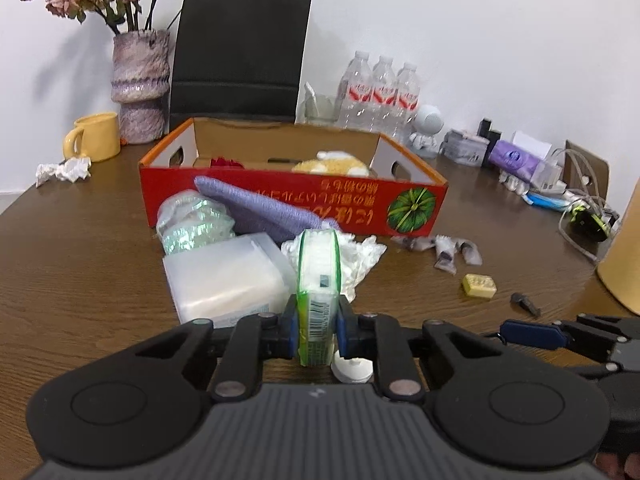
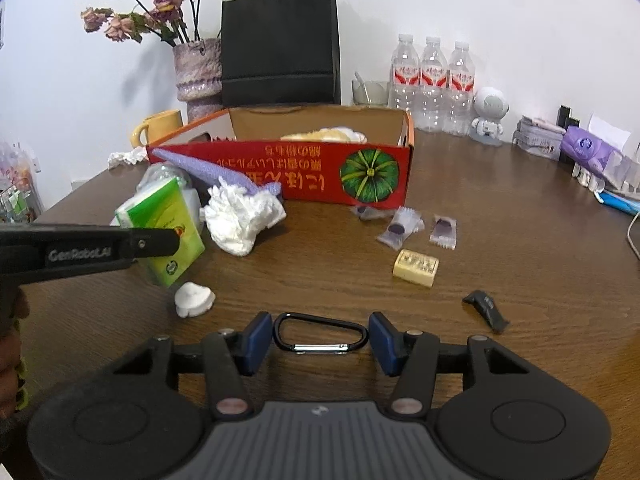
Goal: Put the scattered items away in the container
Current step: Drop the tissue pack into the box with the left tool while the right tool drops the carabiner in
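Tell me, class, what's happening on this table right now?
A person with two handheld grippers is tidying clutter into the red cardboard box. The left gripper is shut on a green tissue pack. The right gripper is open around a black carabiner lying on the table.

even, bright indoor light fills both views, with no hard glare. the vase [image 1: 140, 84] throws a soft grey shadow on the white wall [image 1: 480, 40] to its left, so the light comes from the right. the wooden table [image 2: 500, 240] shows a mild sheen. fisheye bending curves the table edge and darkens the top corners. the near gripper bodies look slightly soft, and the far clutter ahead is a little blurred.
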`<state>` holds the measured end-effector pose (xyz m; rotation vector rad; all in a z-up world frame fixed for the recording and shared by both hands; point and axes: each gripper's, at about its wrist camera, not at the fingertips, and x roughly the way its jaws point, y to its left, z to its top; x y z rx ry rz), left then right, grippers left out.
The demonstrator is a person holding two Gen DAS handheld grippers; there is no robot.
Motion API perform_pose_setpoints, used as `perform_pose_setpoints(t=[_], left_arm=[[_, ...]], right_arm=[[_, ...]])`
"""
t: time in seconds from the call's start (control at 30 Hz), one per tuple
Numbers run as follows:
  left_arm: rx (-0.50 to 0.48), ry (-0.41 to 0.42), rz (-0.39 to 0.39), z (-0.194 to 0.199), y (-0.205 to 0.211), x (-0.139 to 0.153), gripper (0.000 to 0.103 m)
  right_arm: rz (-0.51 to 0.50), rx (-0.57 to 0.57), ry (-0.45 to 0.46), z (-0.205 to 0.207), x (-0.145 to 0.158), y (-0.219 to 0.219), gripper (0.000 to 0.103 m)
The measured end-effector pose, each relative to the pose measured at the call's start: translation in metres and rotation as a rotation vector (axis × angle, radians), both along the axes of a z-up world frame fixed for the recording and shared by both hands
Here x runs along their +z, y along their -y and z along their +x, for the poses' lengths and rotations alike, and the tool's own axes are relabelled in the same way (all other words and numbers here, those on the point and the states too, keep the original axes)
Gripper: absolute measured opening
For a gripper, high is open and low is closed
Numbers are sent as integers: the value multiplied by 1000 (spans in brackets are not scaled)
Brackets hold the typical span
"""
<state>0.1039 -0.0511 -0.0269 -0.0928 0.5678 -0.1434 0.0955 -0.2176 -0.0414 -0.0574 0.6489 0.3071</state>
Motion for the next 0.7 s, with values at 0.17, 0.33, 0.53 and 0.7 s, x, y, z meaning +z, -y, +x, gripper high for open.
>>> perform_pose_setpoints(t=[0.17,0.33,0.53,0.7], left_arm=[[-27,73,-33,-2,-11,30,18],[-23,173,-50,27,-25,73,18],[42,193,-61,99,-41,94,18],[89,123,-86,160,-54,76,18]], right_arm=[[24,15,73,7,28,1,52],[56,33,193,36,73,-1,52],[80,30,261,108,112,-18,52],[52,6,219,175,103,-40,52]])
